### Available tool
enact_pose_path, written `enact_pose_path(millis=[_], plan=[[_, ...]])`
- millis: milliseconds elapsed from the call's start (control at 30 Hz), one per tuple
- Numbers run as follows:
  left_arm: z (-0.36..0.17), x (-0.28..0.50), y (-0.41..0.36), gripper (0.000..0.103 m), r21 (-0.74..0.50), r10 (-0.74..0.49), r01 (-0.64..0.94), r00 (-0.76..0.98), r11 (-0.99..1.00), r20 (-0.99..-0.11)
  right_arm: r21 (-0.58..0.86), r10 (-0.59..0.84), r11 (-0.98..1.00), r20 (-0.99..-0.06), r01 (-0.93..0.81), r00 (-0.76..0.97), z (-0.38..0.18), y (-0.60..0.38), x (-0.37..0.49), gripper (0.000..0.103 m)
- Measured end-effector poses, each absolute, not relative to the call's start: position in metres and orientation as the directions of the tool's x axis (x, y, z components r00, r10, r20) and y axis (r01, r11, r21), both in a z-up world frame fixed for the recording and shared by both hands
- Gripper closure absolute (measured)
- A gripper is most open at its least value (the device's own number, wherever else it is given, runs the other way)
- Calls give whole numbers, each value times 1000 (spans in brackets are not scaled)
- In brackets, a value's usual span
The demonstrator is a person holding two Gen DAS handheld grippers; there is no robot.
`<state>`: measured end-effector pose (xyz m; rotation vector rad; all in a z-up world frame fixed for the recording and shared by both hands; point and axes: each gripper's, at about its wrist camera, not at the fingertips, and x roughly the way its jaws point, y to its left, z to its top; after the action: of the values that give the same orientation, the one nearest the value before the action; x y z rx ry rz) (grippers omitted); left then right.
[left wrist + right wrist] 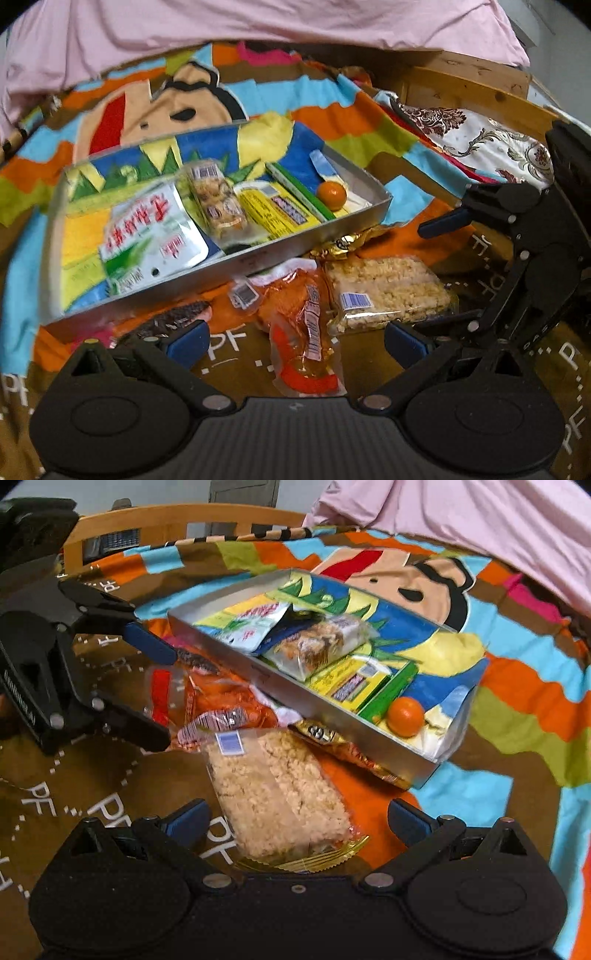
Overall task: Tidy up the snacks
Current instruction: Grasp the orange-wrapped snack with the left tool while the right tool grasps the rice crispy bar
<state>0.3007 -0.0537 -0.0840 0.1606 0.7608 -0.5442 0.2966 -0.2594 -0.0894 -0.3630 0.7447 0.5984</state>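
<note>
Left wrist view: tray [314, 236] half-filled, orange pack [303, 328] and rice bar [384, 291] still outside, both grippers' jaws spread empty.

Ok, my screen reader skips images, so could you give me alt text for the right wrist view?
An open right gripper hovers over a clear-wrapped rice crisp bar on a colourful cartoon blanket. Behind sits a shallow box holding snack packets and a small orange; the left gripper, open, is at left.
</note>
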Motion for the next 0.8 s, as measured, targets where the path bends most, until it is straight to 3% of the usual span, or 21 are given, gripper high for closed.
enact_pose_path(millis=[200,300,467,600,800], plan=[[-91,313,-48,1,-153,-462,518,544,842,-700,4,425,783,-734,-622,530,-100,-262,313,1],[-92,318,-47,2,-171,-461,500,545,849,-700,42,438,787,-740,-616,510,-99,-263,315,10],[-93,321,-49,5,-193,-441,449,553,872,-707,8,402,794,-756,-608,516,-90,-263,305,18],[-94,321,-56,7,-205,-429,421,554,884,-713,-43,300,841,-792,-539,532,-82,-267,292,19],[-100,328,-78,13,-138,-356,388,575,911,-736,-70,263,854,-797,-515,543,-85,-266,289,18]])
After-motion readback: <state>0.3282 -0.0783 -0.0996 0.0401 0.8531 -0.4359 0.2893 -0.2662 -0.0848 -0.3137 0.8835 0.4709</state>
